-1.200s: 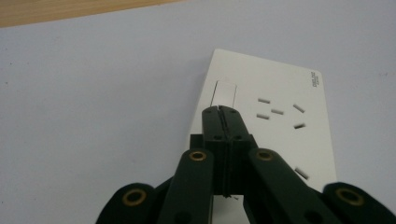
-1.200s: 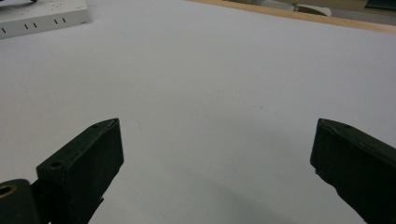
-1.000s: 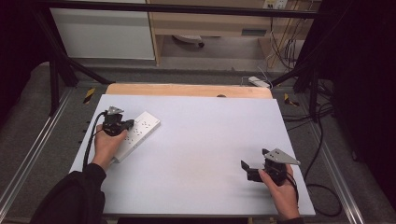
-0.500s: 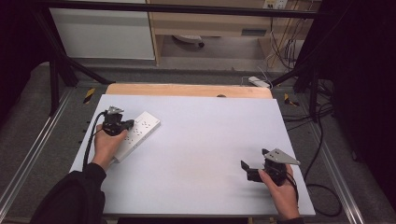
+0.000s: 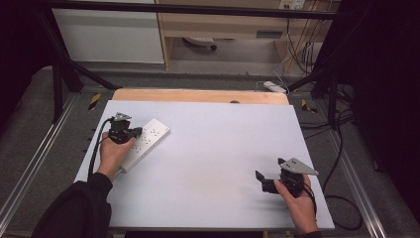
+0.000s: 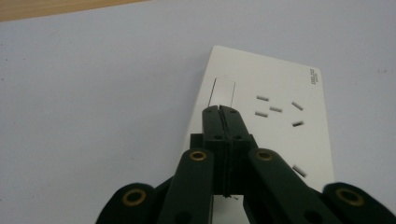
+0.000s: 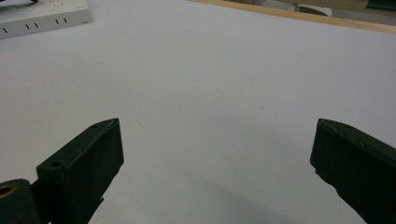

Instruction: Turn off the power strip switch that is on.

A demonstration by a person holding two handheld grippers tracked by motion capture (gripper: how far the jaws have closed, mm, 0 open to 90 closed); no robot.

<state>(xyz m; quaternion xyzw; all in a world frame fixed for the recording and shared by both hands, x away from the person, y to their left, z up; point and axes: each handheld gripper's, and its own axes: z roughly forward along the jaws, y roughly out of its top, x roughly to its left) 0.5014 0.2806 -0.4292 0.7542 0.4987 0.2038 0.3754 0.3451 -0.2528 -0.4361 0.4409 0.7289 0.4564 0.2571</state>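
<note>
Here, over the white power strip [image 6: 261, 121] lying at the left of the white table [image 5: 218, 148], left gripper [image 6: 223, 111] pressed closed on nothing, tips just short of the rocker switch [image 6: 223, 91], and right gripper [image 7: 215, 154] spread wide, well apart above bare tabletop.

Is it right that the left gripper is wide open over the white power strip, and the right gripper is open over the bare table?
Not quite. The left gripper is shut, its jaws pressed together over the white power strip, as the left gripper view shows. The rest is right: the right gripper is open over the bare table.
</note>
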